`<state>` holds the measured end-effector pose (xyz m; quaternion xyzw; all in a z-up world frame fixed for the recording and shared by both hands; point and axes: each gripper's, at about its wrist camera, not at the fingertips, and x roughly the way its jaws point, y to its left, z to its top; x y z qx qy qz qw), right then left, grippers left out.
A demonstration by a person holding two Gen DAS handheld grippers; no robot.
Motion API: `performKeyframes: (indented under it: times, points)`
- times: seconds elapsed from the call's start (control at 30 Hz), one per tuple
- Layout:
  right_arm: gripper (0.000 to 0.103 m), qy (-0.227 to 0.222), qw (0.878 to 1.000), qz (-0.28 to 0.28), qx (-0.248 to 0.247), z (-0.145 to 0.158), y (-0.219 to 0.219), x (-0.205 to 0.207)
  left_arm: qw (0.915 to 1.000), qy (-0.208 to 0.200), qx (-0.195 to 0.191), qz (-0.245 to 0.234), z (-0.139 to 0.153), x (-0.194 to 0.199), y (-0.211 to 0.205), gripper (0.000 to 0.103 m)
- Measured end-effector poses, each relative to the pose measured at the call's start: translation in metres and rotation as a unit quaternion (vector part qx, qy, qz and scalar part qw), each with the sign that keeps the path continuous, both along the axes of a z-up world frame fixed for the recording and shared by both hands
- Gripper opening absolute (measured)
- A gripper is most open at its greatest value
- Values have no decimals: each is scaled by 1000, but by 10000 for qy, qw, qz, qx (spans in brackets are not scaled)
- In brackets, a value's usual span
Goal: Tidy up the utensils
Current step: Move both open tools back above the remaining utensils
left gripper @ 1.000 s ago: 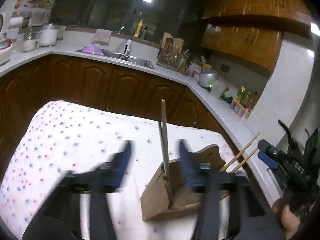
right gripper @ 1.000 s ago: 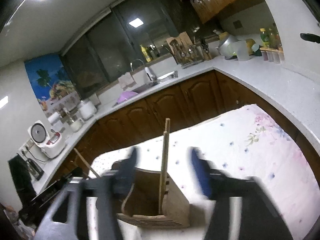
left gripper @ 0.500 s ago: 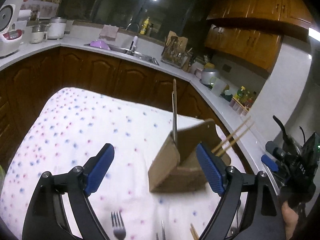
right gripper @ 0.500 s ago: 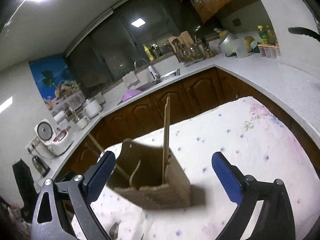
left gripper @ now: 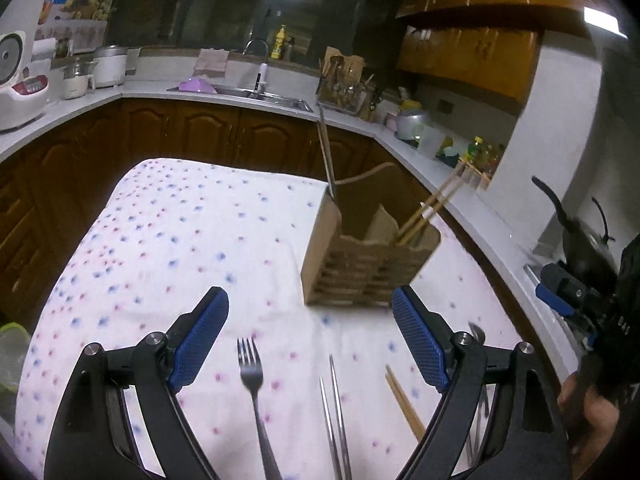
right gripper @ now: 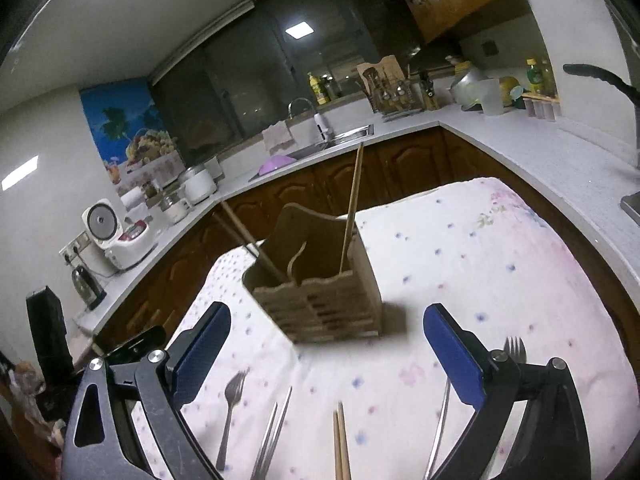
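- Left wrist view: left gripper [left gripper: 310, 334] has just spread wide, empty; wooden holder [left gripper: 366, 264] now sits farther up-frame; fork [left gripper: 254, 392] newly visible.
- Right wrist view: right gripper [right gripper: 326, 346] likewise opened wide, holding nothing.

Tablecloth [left gripper: 168, 240]: white, blue and pink dots
Holder [left gripper: 360, 268]: tan, slatted front
Gripper pads [left gripper: 200, 332]: blue, cross-hatched
Fork [left gripper: 252, 376]: silver
Loose chopsticks [right gripper: 340, 440]: light wood
Cabinets [left gripper: 208, 132]: dark brown

Ahead of both open jaws, the wooden utensil holder [left gripper: 368, 258] stands upright, blocking the straight path; bare tablecloth [left gripper: 168, 240] lies free beside it. Beneath the jaws, a fork [left gripper: 254, 392], metal chopsticks [left gripper: 334, 412] and wooden chopsticks [right gripper: 340, 440] lie flat.
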<state>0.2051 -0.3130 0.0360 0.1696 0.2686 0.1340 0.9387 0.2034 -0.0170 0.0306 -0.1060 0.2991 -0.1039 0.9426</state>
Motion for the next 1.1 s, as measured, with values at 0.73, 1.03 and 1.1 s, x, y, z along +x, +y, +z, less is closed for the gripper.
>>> performKeyframes:
  times: [0.73, 1.03, 1.1]
  points:
    - [98, 327, 9985, -8, -439, -45, 7, -72, 9991, 384, 115, -101, -36, -59, -5, 86]
    - [98, 508, 9976, 0, -466, -60, 4, -76, 9980, 552, 230, -196, -48, -60, -12, 86]
    - [98, 532, 9974, -11, -490, -61, 3, -74, 9977, 585, 252, -223, -50, -59, -13, 86]
